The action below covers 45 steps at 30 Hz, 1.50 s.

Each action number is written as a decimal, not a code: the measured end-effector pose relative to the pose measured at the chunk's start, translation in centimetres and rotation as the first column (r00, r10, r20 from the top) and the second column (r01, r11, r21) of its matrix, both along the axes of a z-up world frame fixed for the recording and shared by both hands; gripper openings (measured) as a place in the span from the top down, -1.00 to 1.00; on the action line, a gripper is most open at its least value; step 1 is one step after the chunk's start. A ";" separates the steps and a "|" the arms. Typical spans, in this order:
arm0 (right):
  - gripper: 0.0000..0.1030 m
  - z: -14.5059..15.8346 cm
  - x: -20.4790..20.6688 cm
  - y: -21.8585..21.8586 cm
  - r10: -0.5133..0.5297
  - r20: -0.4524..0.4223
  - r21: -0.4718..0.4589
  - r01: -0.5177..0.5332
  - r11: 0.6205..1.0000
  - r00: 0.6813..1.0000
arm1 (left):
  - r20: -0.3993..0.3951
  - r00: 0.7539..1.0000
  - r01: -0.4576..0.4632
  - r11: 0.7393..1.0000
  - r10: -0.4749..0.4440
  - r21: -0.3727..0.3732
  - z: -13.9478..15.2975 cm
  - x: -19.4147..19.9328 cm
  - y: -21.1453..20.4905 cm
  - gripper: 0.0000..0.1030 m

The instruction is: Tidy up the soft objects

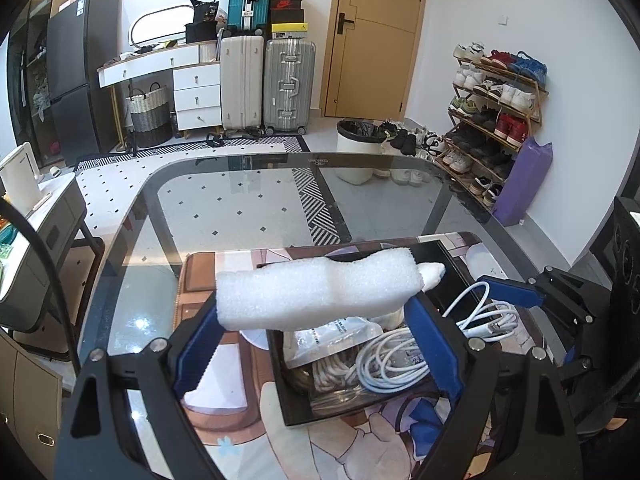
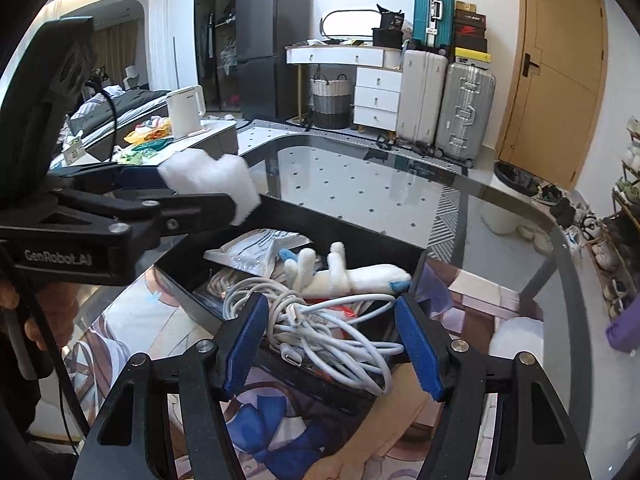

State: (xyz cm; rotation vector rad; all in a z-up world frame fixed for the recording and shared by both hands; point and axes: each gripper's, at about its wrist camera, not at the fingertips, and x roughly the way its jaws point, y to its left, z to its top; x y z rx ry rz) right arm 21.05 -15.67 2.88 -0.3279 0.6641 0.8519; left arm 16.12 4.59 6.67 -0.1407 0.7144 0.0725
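My left gripper [image 1: 316, 312] is shut on a white foam piece [image 1: 316, 294] and holds it above the black tray [image 1: 298, 408]; the right wrist view shows the foam [image 2: 212, 180] over the tray's [image 2: 288, 212] far left edge. The tray holds a coiled white cable [image 2: 320, 328], a white plush toy [image 2: 352, 276], a plastic packet [image 2: 248, 254] and a rope bundle [image 1: 332, 372]. My right gripper [image 2: 330, 336] is open and empty, just above the cable at the tray's near side; its blue fingers [image 1: 512, 292] show on the right of the left wrist view.
The tray sits on a printed mat [image 1: 360, 432] on a glass table [image 1: 240, 208]. A white bin [image 1: 356, 148], shoe rack [image 1: 496, 120], suitcases [image 1: 264, 84] and drawers [image 1: 196, 92] stand beyond. A side table with a kettle [image 2: 186, 110] is on the left.
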 end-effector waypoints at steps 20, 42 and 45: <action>-0.81 0.5 -1.5 -1.8 -0.004 0.078 0.021 0.003 1.000 0.997 | -0.029 0.998 0.054 0.998 -0.053 0.016 -1.4 1.1 -2.2 -0.78; -0.99 -0.8 -4.0 -6.1 -0.082 0.048 0.174 0.073 0.982 0.995 | 0.055 0.998 0.018 1.000 -0.019 0.008 -2.0 -5.1 -1.8 -1.00; -0.99 -1.0 -4.6 -6.1 -0.083 0.059 0.198 0.070 0.978 0.995 | 0.071 0.997 0.003 1.000 -0.003 0.010 -2.3 -5.9 -1.5 -1.00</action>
